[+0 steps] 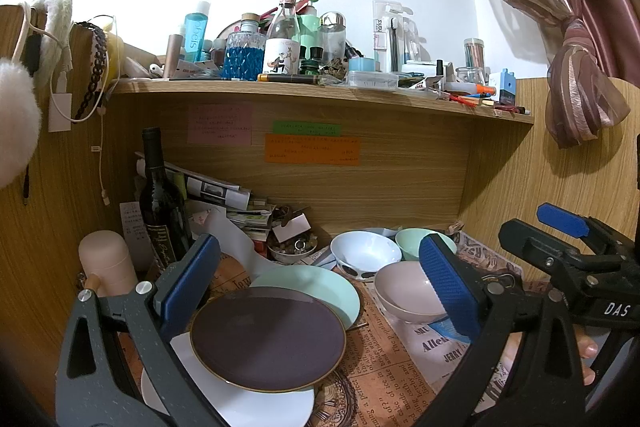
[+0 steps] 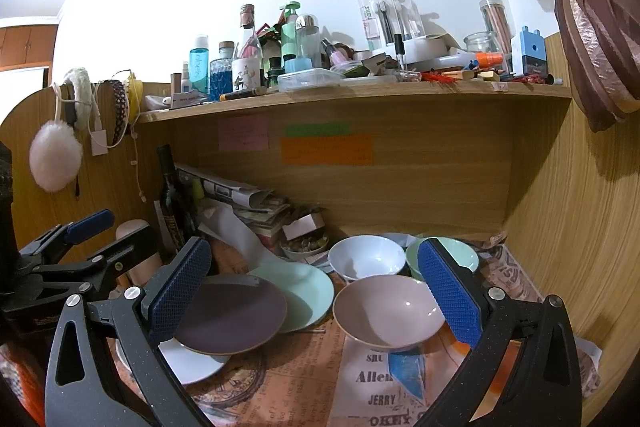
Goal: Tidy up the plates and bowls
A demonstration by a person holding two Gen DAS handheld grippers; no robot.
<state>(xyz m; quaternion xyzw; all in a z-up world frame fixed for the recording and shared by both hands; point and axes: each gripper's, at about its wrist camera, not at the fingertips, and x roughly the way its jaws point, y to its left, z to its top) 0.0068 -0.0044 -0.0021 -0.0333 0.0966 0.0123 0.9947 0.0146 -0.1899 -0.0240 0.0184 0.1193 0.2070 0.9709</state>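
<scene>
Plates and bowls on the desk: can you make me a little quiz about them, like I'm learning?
1. True or false: the dark purple plate lies partly on top of the white plate.
2. Which bowl sits nearest the right hand-held gripper? A) white bowl B) pink bowl C) mint bowl
3. Fill in: the plate behind the purple one, the mint plate, is colored ____.

Key:
1. True.
2. B. The pink bowl sits between its open fingers; nothing is gripped.
3. Mint green.

The left hand-held gripper is open too, around the purple plate.
</scene>
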